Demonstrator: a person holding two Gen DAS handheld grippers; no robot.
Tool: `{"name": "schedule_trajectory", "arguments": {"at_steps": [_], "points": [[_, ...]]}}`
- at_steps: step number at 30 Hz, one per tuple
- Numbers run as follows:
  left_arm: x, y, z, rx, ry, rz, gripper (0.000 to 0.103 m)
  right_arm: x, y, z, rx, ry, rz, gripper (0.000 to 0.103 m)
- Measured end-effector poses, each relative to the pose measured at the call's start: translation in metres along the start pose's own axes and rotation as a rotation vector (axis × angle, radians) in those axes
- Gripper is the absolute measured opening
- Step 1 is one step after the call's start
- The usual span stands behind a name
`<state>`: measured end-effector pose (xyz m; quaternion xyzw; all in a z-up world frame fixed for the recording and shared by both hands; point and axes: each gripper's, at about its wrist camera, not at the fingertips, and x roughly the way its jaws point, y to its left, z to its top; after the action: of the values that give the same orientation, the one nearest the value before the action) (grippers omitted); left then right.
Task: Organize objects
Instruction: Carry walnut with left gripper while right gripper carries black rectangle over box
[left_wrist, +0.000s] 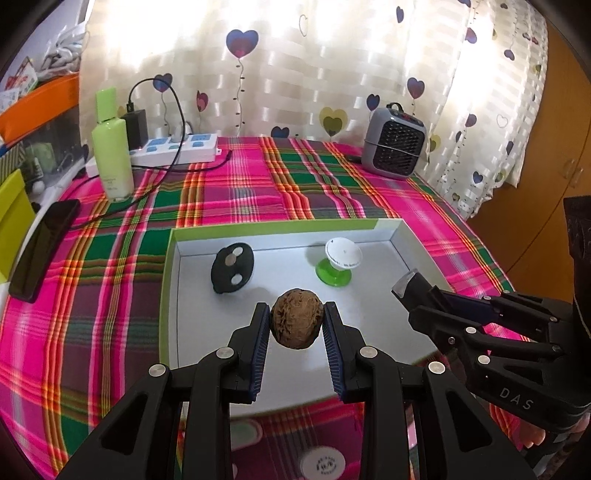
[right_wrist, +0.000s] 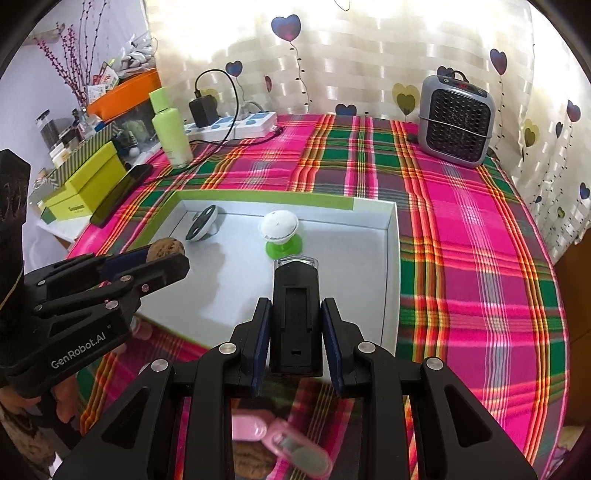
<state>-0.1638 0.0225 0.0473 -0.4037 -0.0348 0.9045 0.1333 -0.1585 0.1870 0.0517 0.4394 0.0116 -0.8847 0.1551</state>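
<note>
My left gripper is shut on a brown walnut and holds it above the near part of a white tray with a green rim. My right gripper is shut on a black oblong device with a clear tip, over the tray's near right side. Each gripper shows in the other's view: the left gripper with the walnut, the right gripper with the device. In the tray lie a black oval piece and a white-and-green suction holder.
On the plaid cloth behind the tray stand a green bottle, a power strip with a charger and a grey heater. A dark phone lies at the left edge. A pink item and a round lid lie near me.
</note>
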Motion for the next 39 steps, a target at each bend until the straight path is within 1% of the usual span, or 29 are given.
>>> {"name": "schedule_trajectory", "arguments": {"at_steps": [11,17,23,25,39], "points": [[0.022,0.002,0.017,0.01,0.012,0.01,0.027,0.024,-0.013,0.019,0.021,0.024,-0.033,0.028],[0.036,0.004,0.025,0.008,0.036,0.013,0.027,0.038,-0.02,0.029,0.032,0.039,-0.048,0.028],[0.056,0.009,0.032,-0.017,0.084,0.005,0.027,0.05,-0.025,0.034,0.039,0.057,-0.051,0.028],[0.061,0.01,0.034,-0.018,0.095,0.013,0.027,0.053,-0.025,0.034,0.036,0.063,-0.051,0.028],[0.074,0.006,0.036,-0.014,0.106,0.028,0.027,0.063,-0.03,0.042,0.025,0.06,-0.061,0.028]]}}
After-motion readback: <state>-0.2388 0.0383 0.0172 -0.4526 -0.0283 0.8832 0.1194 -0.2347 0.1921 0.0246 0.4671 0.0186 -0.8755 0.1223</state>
